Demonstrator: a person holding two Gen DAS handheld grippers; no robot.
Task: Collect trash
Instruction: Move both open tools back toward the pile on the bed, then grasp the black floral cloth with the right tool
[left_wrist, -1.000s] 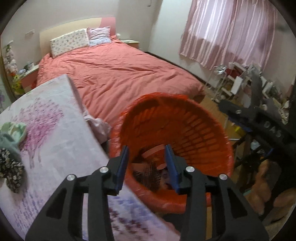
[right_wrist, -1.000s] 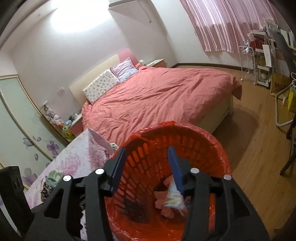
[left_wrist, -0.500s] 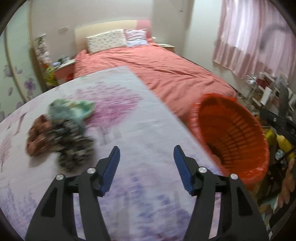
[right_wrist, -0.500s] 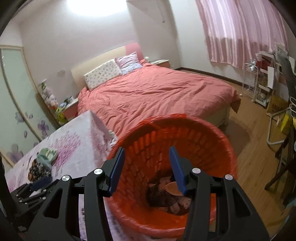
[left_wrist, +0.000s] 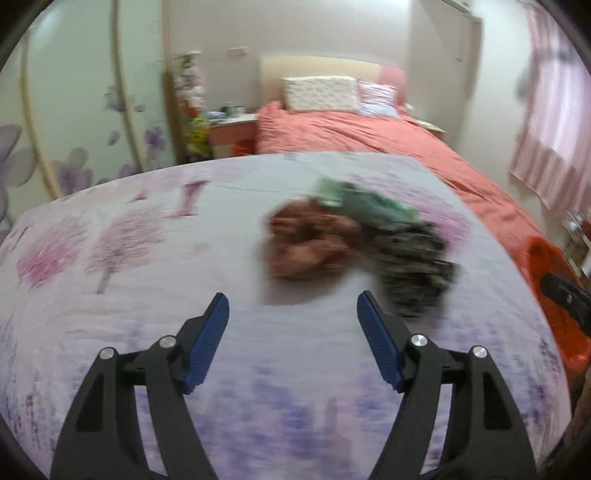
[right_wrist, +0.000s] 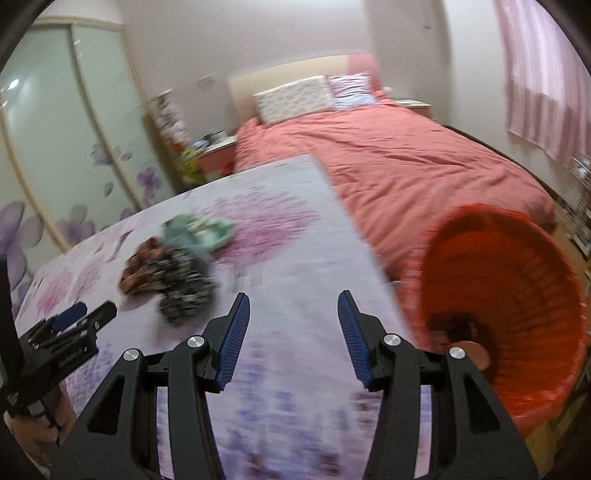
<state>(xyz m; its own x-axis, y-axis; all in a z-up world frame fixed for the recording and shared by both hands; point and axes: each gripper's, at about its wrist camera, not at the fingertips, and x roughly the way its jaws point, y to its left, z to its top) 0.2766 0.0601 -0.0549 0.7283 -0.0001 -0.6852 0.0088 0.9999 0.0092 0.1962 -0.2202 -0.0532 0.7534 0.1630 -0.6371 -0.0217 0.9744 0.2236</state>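
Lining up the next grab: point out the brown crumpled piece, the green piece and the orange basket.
brown crumpled piece (left_wrist: 310, 243): left wrist view, middle of the wad.
green piece (left_wrist: 365, 203): left wrist view, centre of its top.
orange basket (right_wrist: 517, 280): right wrist view, bare inner wall.

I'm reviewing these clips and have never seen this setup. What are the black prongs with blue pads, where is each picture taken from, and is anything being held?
No robot here: a person carries a hand-held gripper in each hand, each with a fisheye camera looking along its two fingers. One picture looks out from the left hand-held gripper, the other from the right hand-held gripper. Both are open and hold nothing. On the flower-print cloth lies a blurred pile of crumpled scraps. The orange basket stands beside the table's right edge, with some items already inside.
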